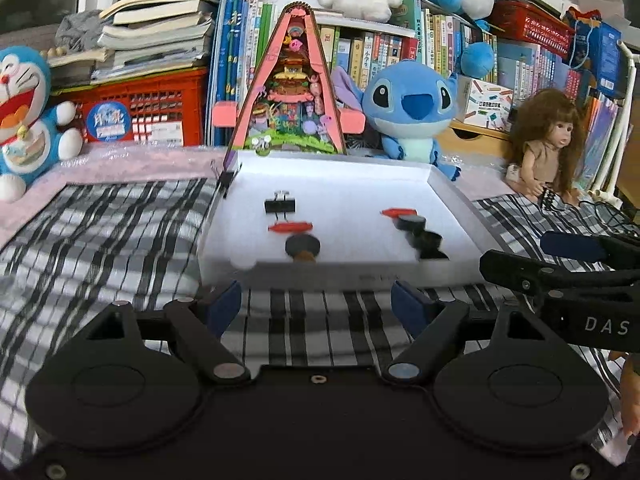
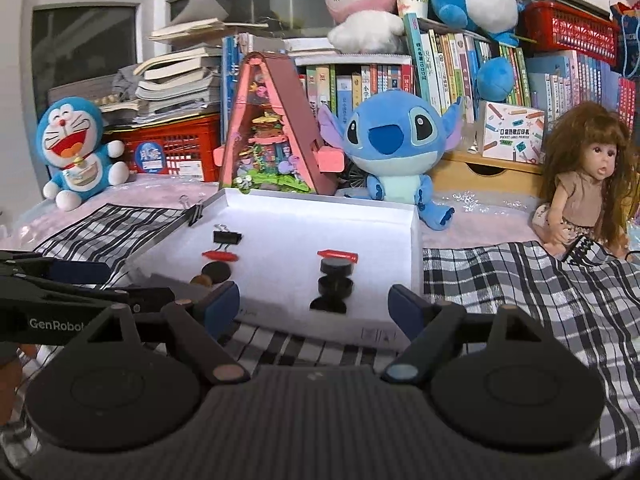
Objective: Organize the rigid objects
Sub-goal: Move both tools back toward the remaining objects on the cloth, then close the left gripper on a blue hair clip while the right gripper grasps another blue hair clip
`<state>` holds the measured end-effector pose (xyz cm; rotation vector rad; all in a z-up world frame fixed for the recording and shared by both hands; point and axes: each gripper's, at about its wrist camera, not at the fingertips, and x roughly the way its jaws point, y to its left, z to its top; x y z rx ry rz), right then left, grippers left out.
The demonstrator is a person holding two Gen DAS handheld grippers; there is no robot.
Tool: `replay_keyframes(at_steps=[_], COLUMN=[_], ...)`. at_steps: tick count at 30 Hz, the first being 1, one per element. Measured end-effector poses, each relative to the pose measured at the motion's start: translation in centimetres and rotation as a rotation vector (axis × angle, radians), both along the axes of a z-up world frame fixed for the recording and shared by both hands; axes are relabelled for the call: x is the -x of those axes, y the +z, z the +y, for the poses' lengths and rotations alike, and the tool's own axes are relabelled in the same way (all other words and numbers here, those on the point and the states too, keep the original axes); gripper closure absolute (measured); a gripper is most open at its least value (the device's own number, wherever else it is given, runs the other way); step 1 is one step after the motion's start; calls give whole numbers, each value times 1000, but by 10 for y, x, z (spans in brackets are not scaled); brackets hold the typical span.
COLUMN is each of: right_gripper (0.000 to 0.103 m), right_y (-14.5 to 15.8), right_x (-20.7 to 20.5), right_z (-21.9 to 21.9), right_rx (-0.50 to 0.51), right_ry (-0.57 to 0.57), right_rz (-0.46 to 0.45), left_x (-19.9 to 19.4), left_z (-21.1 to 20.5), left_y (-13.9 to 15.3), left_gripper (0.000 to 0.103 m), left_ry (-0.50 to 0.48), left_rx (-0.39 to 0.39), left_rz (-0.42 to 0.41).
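Two tools, left (image 1: 316,304) and right (image 2: 314,306), hover wide open and empty over the plaid cloth (image 2: 540,292), just short of the white tray (image 1: 448,192); inside it lie black discs (image 2: 335,267), red pieces (image 1: 290,227) and, farther back, a binder clip (image 1: 280,205)

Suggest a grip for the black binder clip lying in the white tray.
Probably take the binder clip by its black body, tongs closing across its short width from above. It lies flat on the tray floor with the wire handles sticking out toward the back, so the body is the solid part. The red piece sits just in front, so a low frontal approach looks blocked.
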<state>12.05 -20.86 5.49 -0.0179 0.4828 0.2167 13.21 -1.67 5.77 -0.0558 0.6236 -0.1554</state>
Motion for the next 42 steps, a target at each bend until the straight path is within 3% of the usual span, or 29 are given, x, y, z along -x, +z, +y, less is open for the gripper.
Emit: replay_keyframes(at_steps=[17,30,42], right_gripper=[14,14,14], right_y=[-27,-50,-66], right_x=[66,93,105], right_z=[0,-5,0], right_rx=[22,16,19], right_ry=[13,-25,-6], right_rz=[-21,-3,18], left_x=[73,98,103], left_z=[6,20,3], left_y=[-31,-51,-60], left_gripper=[21,22,30], left_ry=[8,75,47], left_rx=[-27,-3,-65], left_rz=[-35,-22,-41])
